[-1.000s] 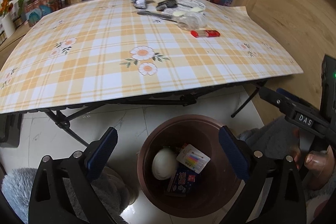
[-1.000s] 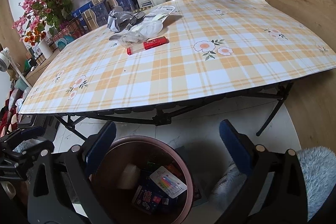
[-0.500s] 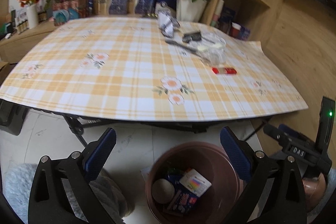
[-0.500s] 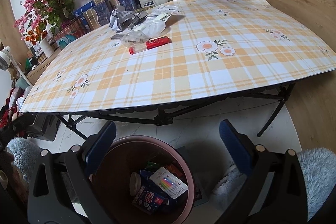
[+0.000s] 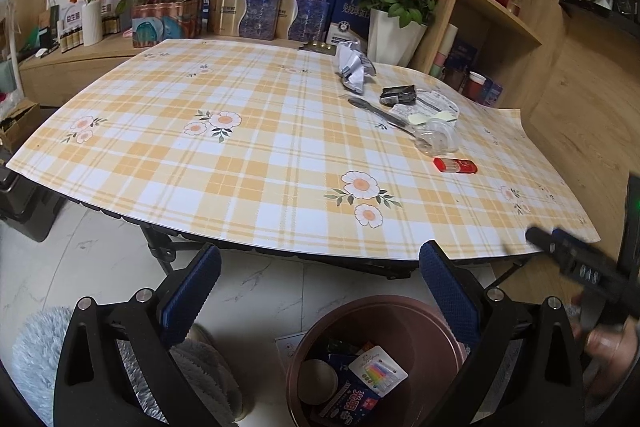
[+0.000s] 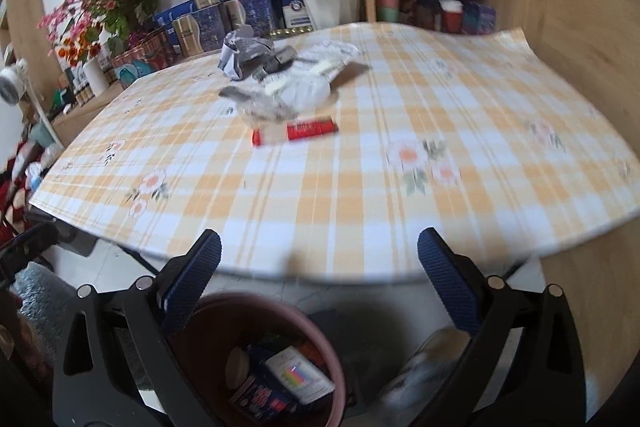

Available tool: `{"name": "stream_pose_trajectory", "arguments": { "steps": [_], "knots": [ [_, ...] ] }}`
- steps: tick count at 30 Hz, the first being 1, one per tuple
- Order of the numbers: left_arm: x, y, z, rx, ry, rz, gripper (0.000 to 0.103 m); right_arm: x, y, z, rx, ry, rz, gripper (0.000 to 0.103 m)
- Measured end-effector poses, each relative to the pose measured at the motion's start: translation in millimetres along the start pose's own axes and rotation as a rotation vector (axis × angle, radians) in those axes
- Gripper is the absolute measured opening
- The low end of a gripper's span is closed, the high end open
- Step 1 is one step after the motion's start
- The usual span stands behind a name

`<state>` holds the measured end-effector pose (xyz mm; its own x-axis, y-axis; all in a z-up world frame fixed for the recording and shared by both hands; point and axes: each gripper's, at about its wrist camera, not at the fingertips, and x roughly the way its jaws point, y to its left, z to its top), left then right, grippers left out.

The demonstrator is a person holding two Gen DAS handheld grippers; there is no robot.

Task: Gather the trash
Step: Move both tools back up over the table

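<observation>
The red wrapper (image 5: 455, 165) lay flat on the checked tablecloth (image 5: 256, 155), just on the near side of the pile of trash (image 5: 400, 103). It looked light, thin and a bit slippery, so I think it would be best pinched across its short middle. The crumpled clear plastic (image 5: 436, 137) just behind the red wrapper looked soft and would squash easily. The crumpled paper (image 5: 354, 67) lay at the far end of the pile.

The brown bin (image 5: 384, 311) stood on the floor below the table edge, with a white card of coloured candles (image 5: 378, 375) inside.

The left gripper (image 5: 320, 291) was wide open and held nothing. The right gripper (image 6: 320, 291) was wide open and empty too.

The left view was sharp and showed the other gripper and a hand (image 5: 608, 343) beside the bin. The right view was blurry.
</observation>
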<state>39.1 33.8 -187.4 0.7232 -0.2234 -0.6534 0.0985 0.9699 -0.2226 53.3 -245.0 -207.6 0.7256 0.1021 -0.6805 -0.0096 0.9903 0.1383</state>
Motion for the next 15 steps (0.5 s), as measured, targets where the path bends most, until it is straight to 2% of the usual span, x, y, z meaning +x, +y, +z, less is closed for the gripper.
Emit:
{"name": "stream_pose_trajectory", "arguments": {
  "steps": [4,8,11,15],
  "knots": [
    [7,1,1,-0.016,0.013,-0.004,0.097,26,7,33,-0.061,0.016,0.012,0.097],
    [11,1,4,-0.028,0.018,-0.014,0.097,66,17,65,-0.077,0.081,0.029,0.097],
    [14,1,5,-0.041,0.021,-0.026,0.097,92,24,77,-0.074,0.138,0.034,0.097],
    [17,1,7,-0.052,0.029,-0.039,0.097,124,32,86,-0.096,0.200,-0.012,0.097]
  ]
}}
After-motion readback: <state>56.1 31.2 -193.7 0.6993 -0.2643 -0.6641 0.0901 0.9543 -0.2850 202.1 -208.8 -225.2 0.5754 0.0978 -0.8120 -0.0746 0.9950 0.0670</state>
